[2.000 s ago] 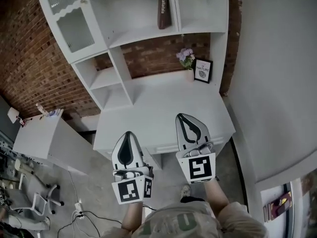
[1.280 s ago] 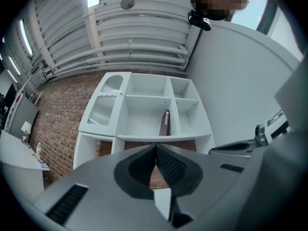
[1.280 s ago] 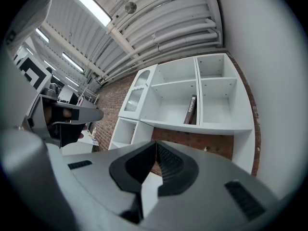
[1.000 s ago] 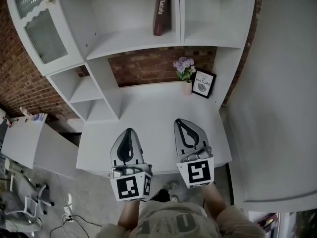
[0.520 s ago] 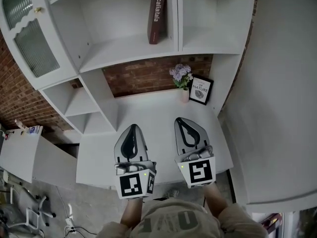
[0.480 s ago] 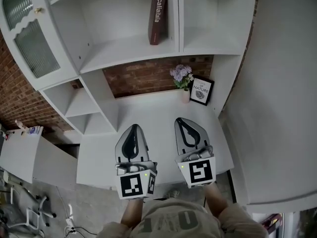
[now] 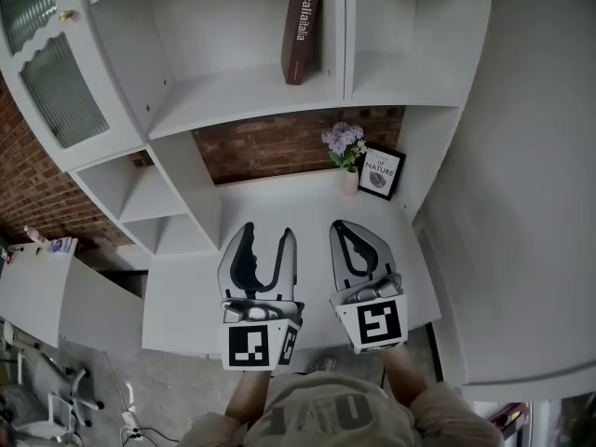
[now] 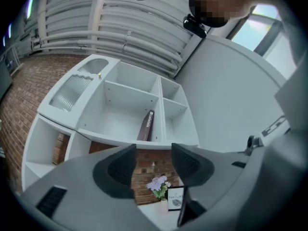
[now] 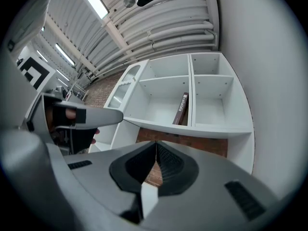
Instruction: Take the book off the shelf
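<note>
A dark red book (image 7: 303,28) leans upright against the divider on the upper shelf (image 7: 233,96) of a white cabinet; it also shows in the left gripper view (image 8: 146,125) and the right gripper view (image 9: 180,109). My left gripper (image 7: 264,237) hovers over the desk well below the book, its jaws opening with nothing between them (image 8: 153,161). My right gripper (image 7: 352,230) sits beside it, shut and empty, its pads meeting (image 9: 156,158).
A white desk (image 7: 307,203) carries a small vase of purple flowers (image 7: 344,147) and a framed print (image 7: 380,172) at the back. A glass-fronted cabinet door (image 7: 47,73) stands at upper left. Lower cubbies (image 7: 140,198) sit left; a white wall (image 7: 540,156) closes the right.
The left gripper's jaws have spread apart from shut. The view has moved closer to the shelf, so the book sits larger and higher. The right gripper stays shut.
</note>
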`<act>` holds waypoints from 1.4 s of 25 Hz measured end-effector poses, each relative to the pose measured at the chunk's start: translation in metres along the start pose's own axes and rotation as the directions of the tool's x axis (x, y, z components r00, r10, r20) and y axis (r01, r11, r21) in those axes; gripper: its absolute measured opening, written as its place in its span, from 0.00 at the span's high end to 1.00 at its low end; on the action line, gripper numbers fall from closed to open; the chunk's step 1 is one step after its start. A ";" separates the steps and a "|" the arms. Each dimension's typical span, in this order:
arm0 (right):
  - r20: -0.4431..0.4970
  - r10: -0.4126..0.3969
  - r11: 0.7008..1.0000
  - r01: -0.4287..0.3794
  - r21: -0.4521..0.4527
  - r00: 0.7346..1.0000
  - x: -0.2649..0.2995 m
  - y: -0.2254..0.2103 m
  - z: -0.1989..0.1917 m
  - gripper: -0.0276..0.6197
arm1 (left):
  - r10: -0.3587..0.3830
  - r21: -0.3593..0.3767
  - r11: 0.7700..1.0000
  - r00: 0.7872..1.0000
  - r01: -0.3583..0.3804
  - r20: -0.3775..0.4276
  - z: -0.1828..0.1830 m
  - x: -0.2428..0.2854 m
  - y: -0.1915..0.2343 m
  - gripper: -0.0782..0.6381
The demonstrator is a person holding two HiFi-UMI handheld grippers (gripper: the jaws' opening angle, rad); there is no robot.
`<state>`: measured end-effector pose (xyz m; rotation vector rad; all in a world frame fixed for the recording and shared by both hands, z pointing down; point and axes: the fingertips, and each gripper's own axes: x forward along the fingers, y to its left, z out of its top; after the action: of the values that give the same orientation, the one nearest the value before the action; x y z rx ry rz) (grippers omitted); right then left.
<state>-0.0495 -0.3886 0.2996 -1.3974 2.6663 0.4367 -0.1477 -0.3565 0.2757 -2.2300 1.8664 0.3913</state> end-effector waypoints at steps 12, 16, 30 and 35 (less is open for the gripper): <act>-0.034 -0.073 0.997 0.073 -0.016 0.997 -0.008 -0.019 -0.002 0.93 | -0.128 0.108 0.988 0.982 0.114 0.136 0.095 0.142 0.008 0.40; -0.029 -0.129 0.991 0.128 -0.038 0.991 -0.016 -0.034 0.004 0.93 | -0.112 0.161 0.982 0.992 0.100 0.063 0.095 0.220 0.019 0.40; -0.060 -0.295 0.953 0.289 -0.090 0.954 -0.042 -0.081 0.003 0.93 | 0.013 0.214 0.976 0.969 0.042 -0.247 0.040 0.377 0.038 0.40; -0.062 -0.321 0.944 0.315 -0.093 0.945 -0.044 -0.089 0.001 0.93 | 0.021 0.134 0.991 0.952 0.021 -0.306 0.027 0.393 0.055 0.41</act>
<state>0.0486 -0.4018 0.2903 -1.8642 2.4336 0.4701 -0.1392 -0.7225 0.1208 -2.3028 1.9687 -0.0893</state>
